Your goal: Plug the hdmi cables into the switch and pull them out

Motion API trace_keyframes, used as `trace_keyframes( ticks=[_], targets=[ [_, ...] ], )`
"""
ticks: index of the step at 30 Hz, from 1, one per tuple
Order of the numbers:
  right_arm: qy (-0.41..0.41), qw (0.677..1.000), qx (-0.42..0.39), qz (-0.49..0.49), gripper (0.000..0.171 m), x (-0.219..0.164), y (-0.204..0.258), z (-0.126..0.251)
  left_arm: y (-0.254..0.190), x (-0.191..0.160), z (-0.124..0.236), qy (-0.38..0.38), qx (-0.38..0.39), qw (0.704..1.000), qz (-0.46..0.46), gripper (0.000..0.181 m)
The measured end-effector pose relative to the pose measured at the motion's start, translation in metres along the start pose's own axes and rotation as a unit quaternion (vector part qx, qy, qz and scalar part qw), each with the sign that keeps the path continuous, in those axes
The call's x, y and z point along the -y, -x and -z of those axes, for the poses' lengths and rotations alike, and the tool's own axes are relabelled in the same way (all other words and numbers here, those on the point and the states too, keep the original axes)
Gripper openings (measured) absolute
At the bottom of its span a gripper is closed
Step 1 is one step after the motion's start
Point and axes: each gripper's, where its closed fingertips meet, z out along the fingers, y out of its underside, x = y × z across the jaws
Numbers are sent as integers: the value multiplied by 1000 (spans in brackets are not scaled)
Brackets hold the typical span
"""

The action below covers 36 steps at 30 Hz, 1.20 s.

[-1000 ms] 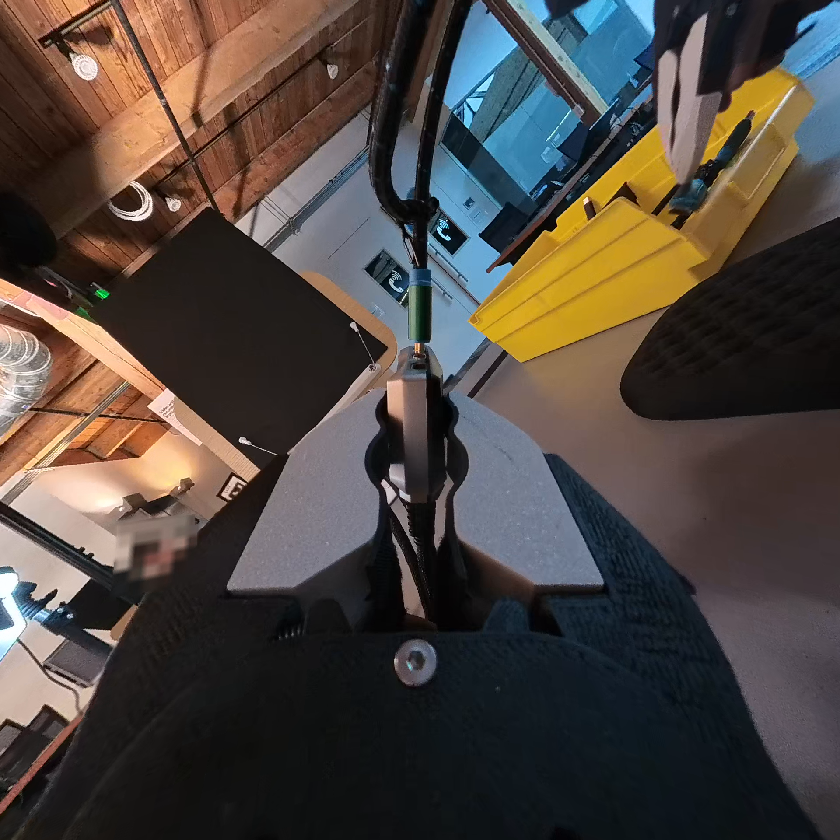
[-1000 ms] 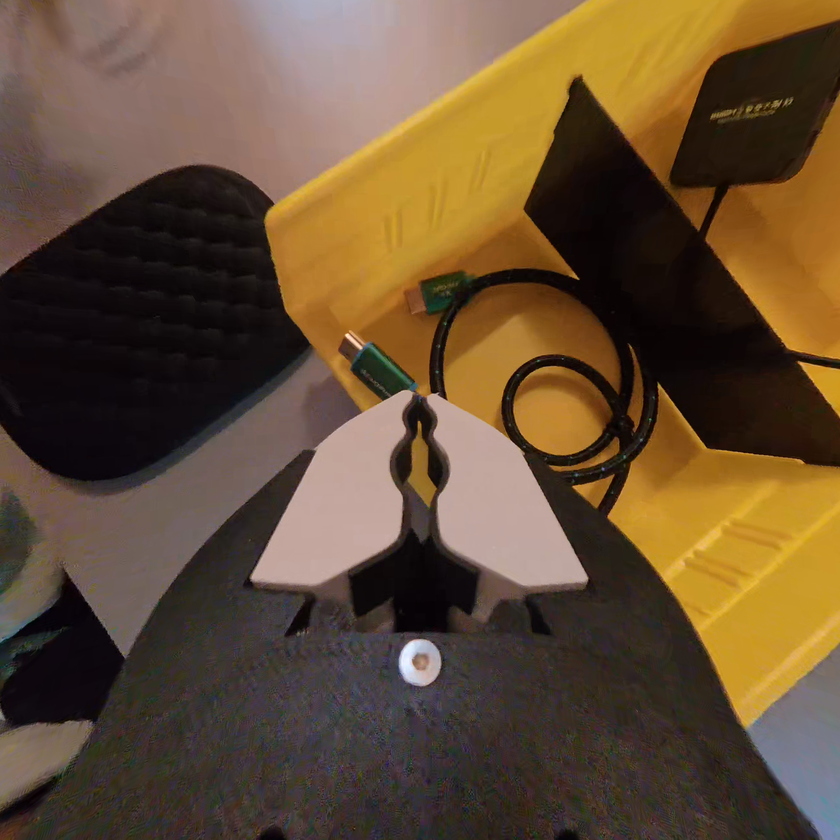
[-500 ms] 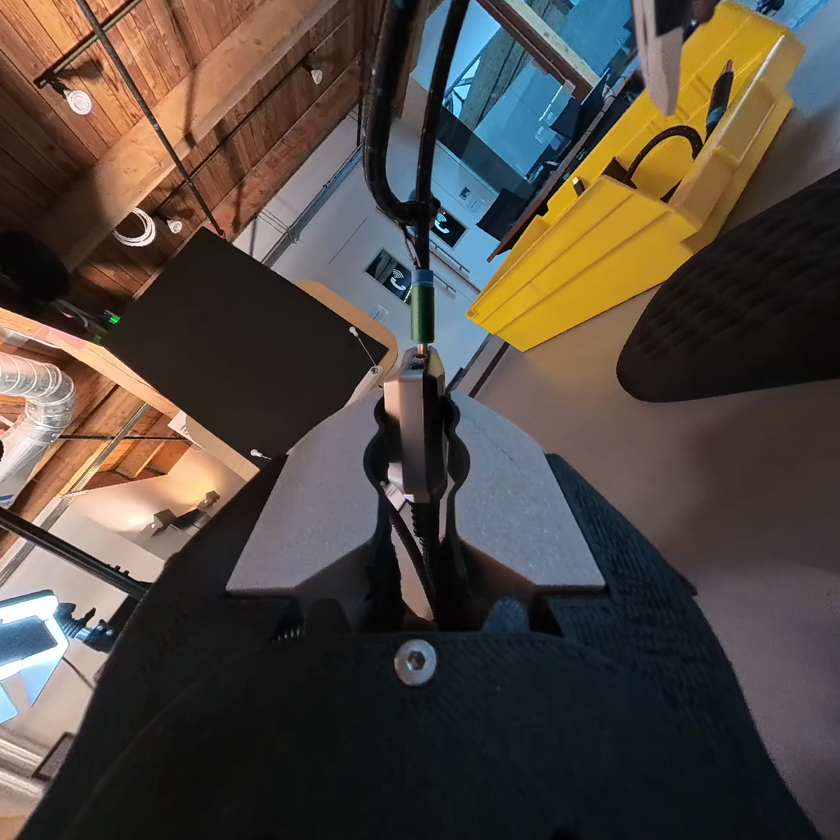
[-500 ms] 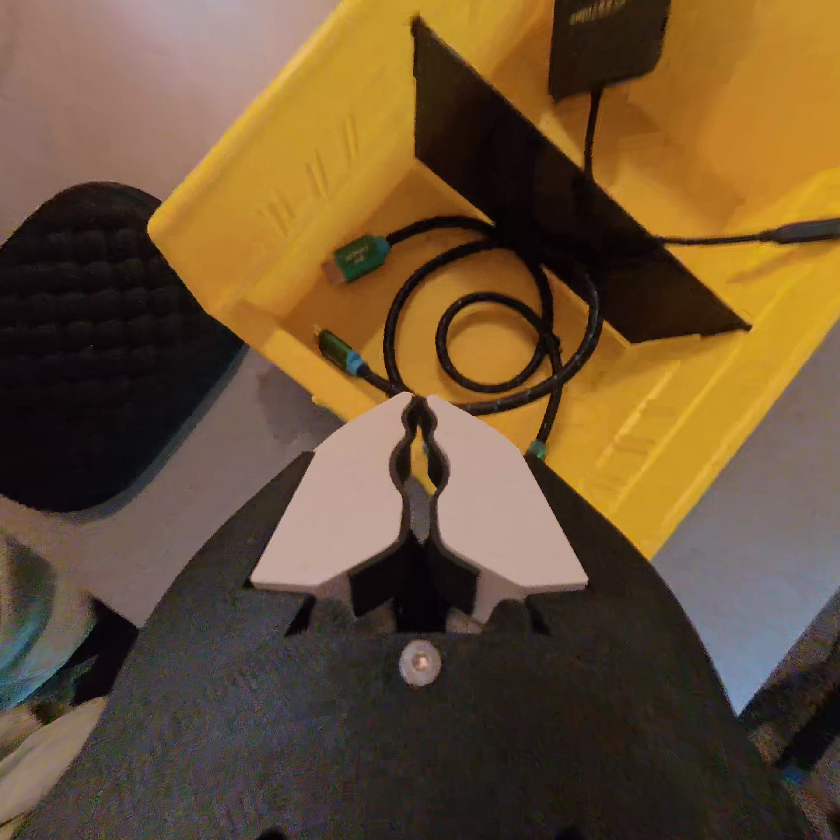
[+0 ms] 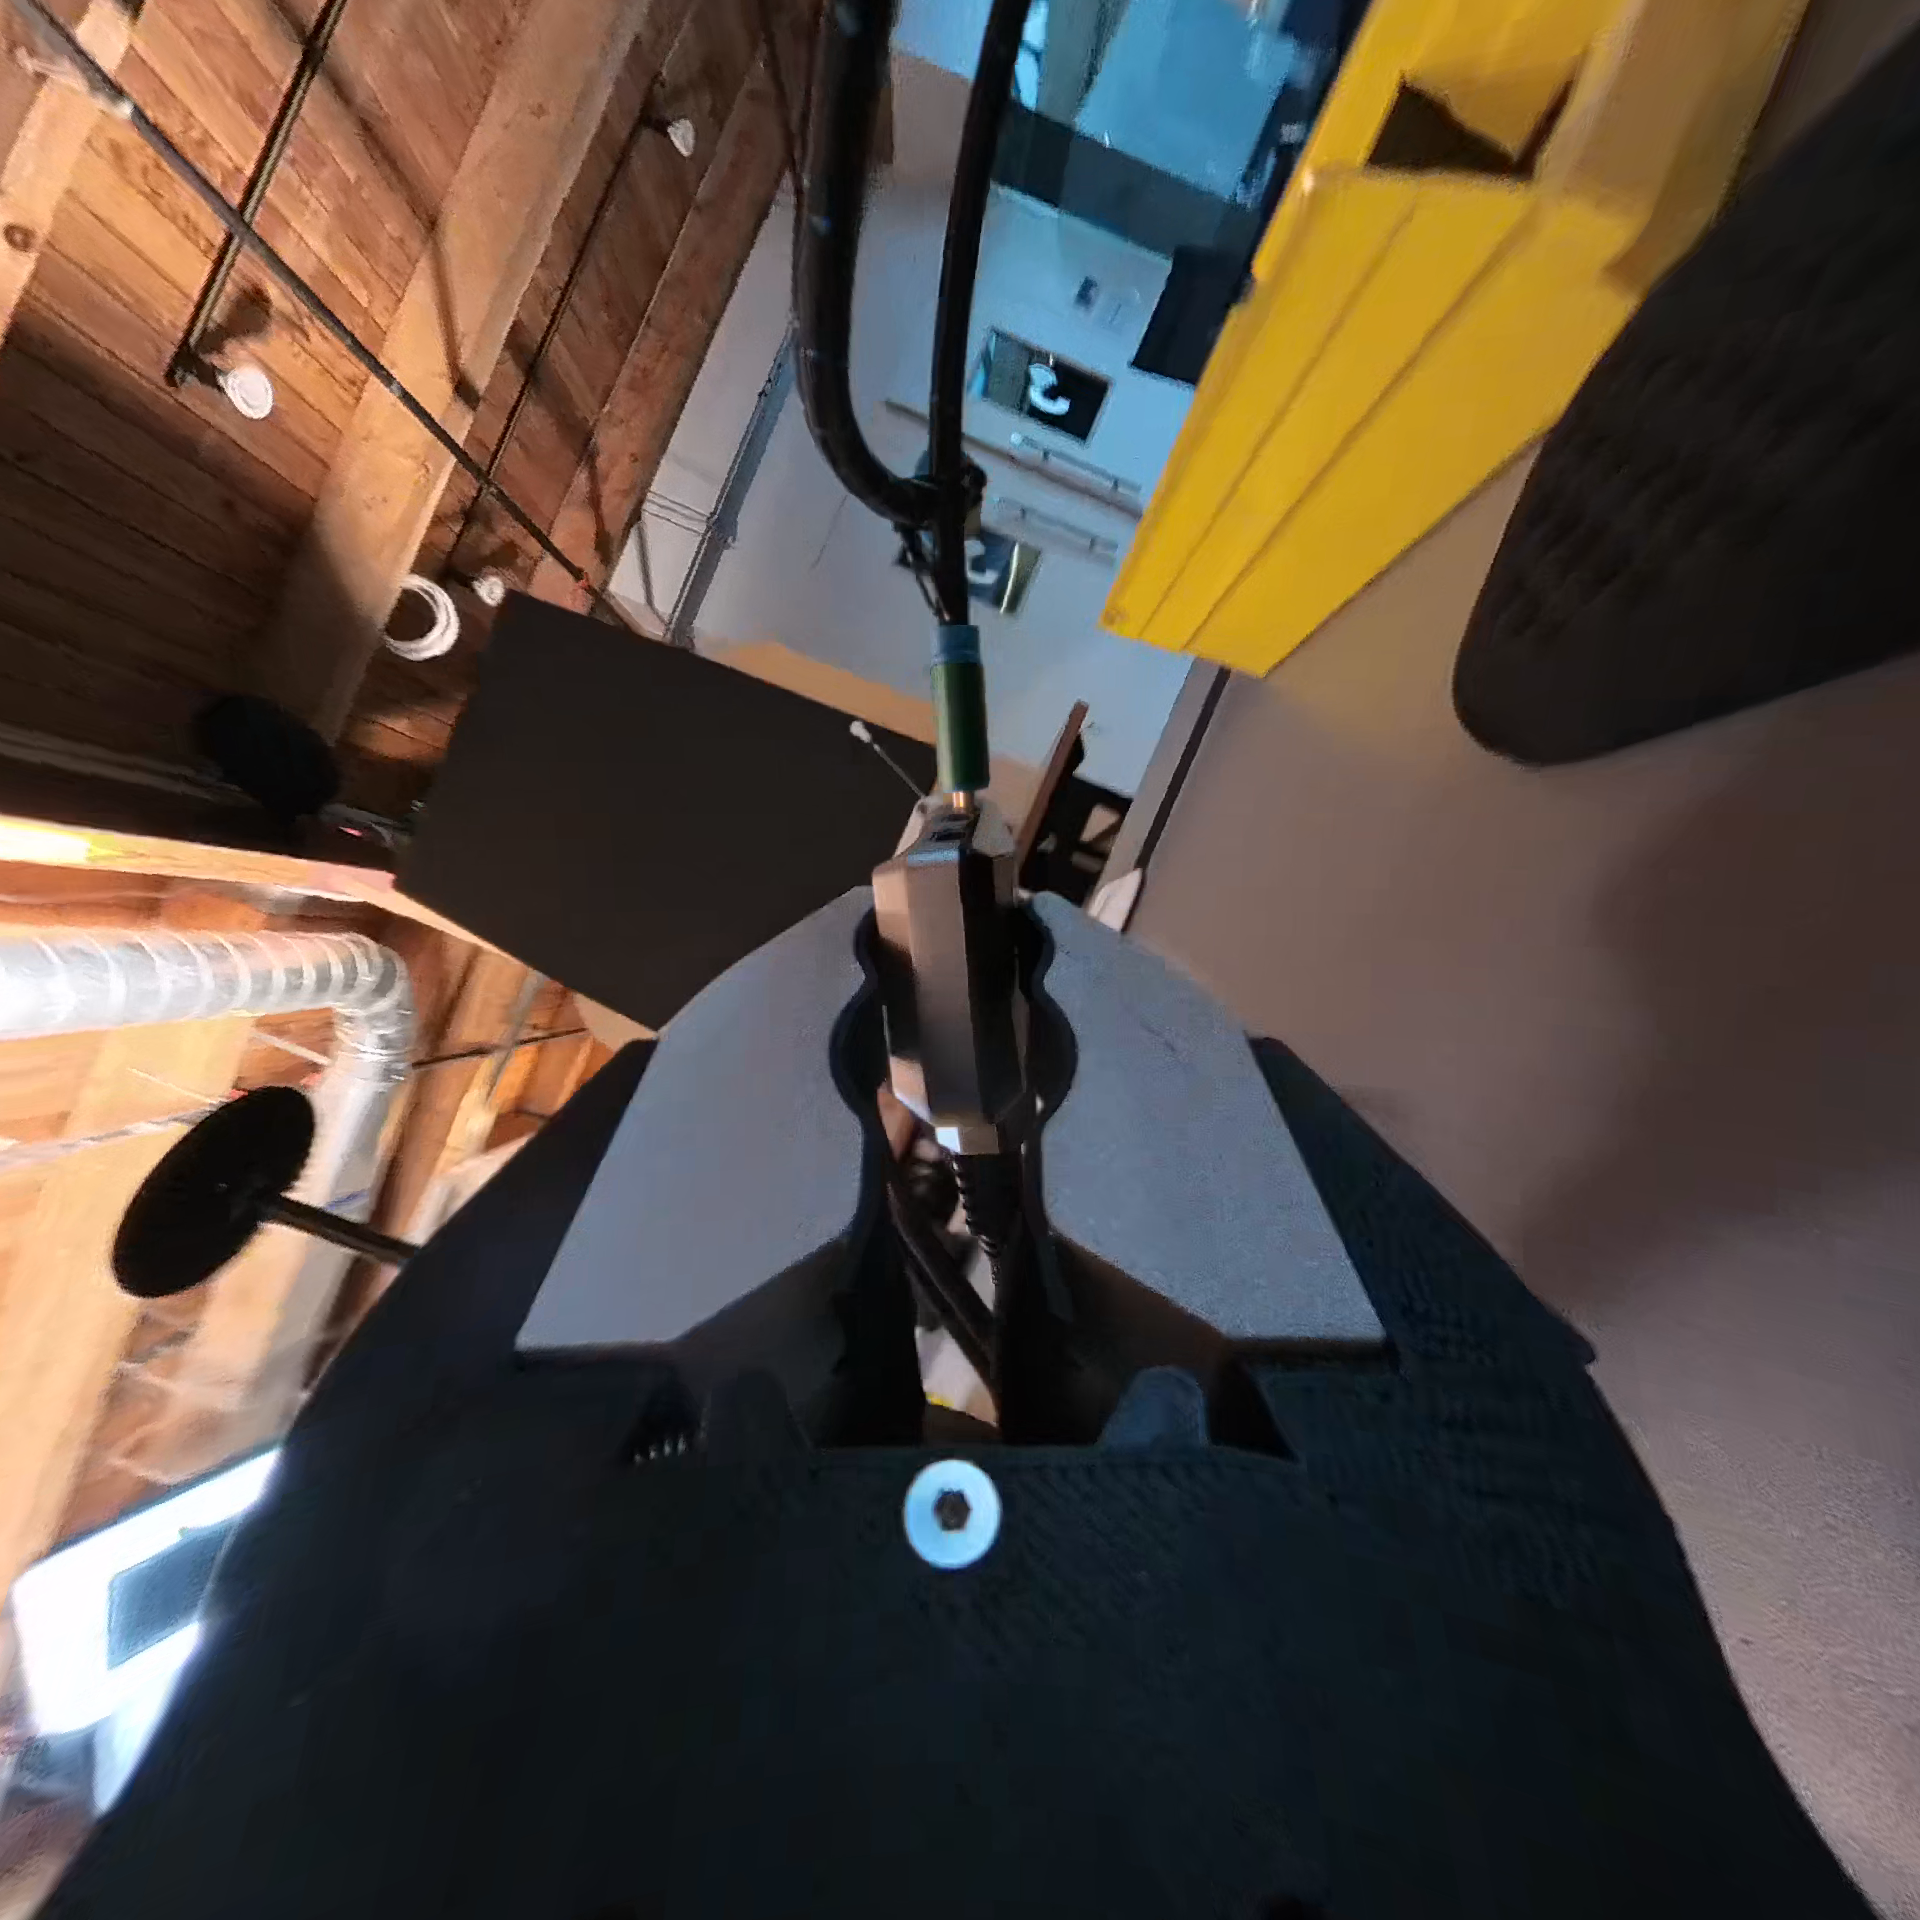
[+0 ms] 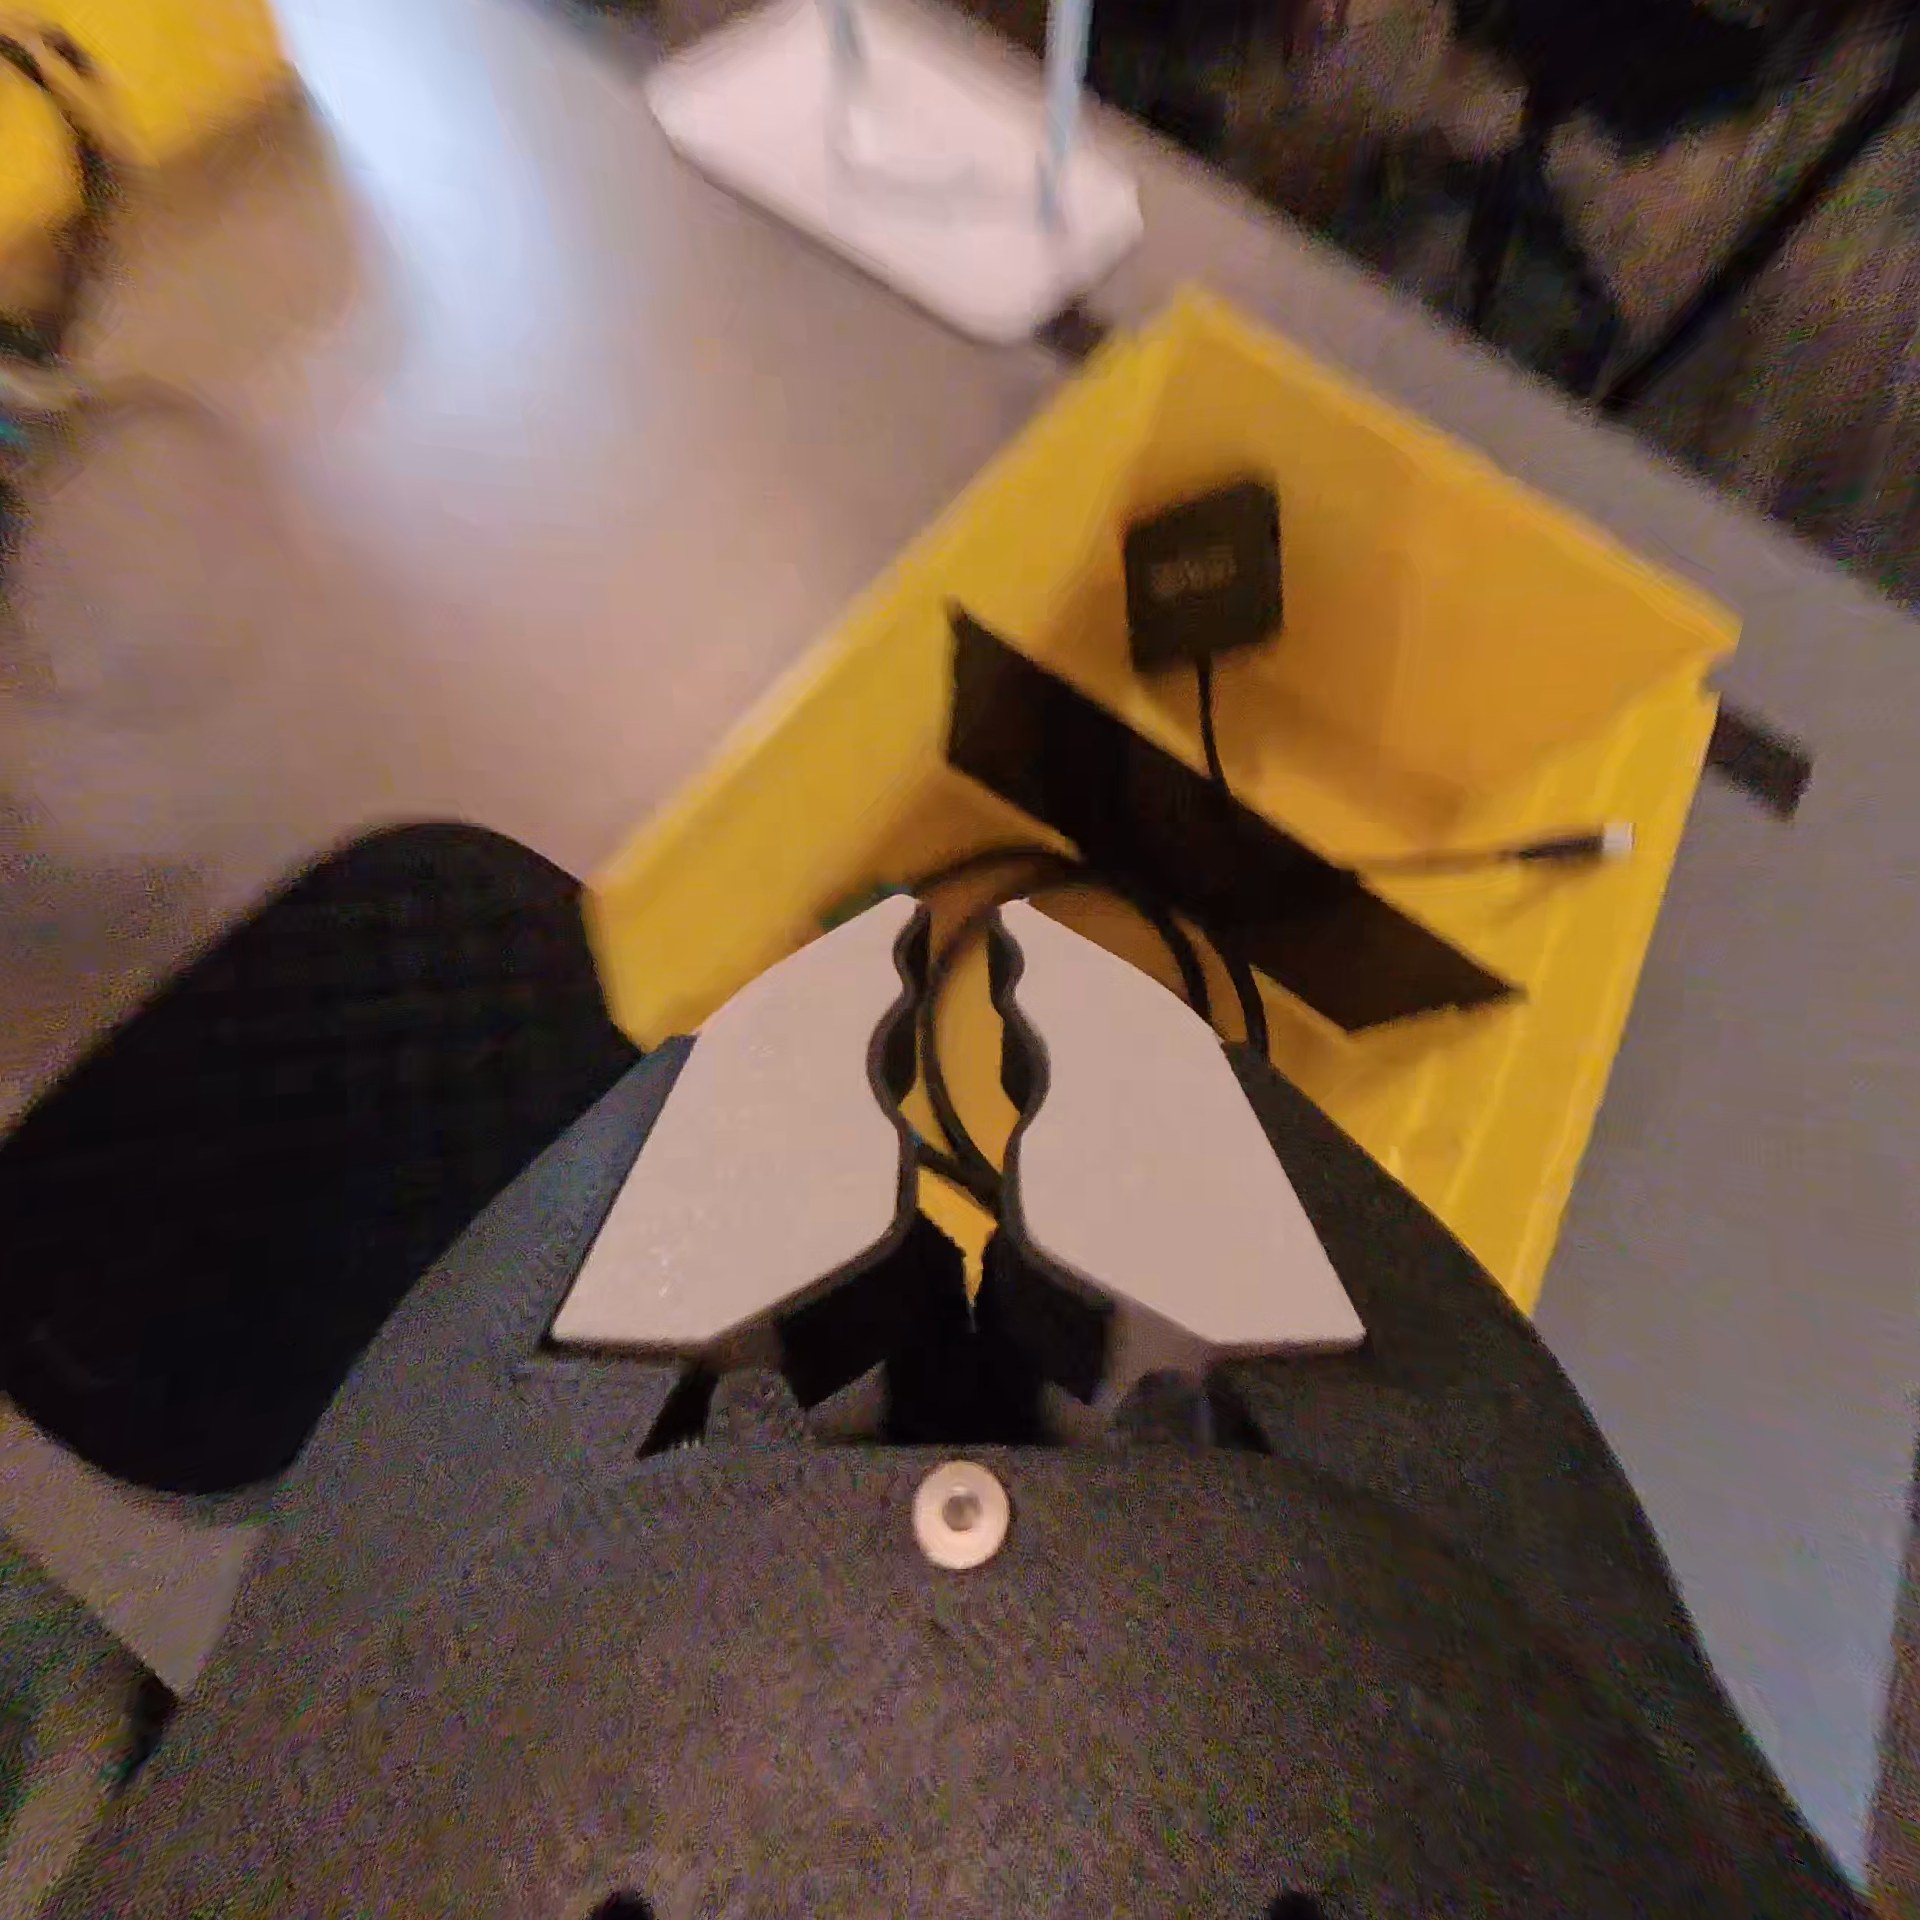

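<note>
I am holding the left gripper [image 5: 951, 935] with its grey fingers [image 5: 727, 1143] clenched on the slim grey metal switch [image 5: 945, 997], which is standing edge-on between them. A green-shelled HDMI plug [image 5: 958, 727] is sitting in the switch's far end, and its black braided cable [image 5: 961, 312] is running up and out of the top of the left wrist view. A second thin black lead is leaving the switch's near end and passing back between the fingers.

The right gripper [image 6: 958, 920] is hovering above the yellow plastic bin [image 6: 1455, 623] on the grey bench [image 6: 416, 520]. Its grey fingers [image 6: 1143, 1143] are released, with a narrow gap between the tips, and are grasping nothing. A coiled black HDMI cable [image 6: 1216, 956] is lying in the bin's near compartment, partly hidden behind the fingers. A black divider panel [image 6: 1195, 852] is separating it from the far compartment, where a small black square box [image 6: 1203, 587] with its own thin lead is resting. A black textured oval pad [image 6: 260, 1091] is lying on the bench just beside the bin. The right wrist view is blurred.
</note>
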Motion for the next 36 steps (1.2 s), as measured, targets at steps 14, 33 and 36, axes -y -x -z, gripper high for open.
trace_keyframes(
  ticks=[14, 33, 36],
  targets=[
    [148, 909, 168, 352, 37, 20, 217, -69, -31, 11, 3, -1, -11, 978, -208, 21],
    [-61, 775, -140, 613, 21, 40, 230, -55, 4, 10, 7, 25, -463, 707, 534, 53],
    [-89, 743, -171, 641, 20, 44, 234, -50, -13, 15, 8, 61, -525, 665, 527, 51]
  ],
)
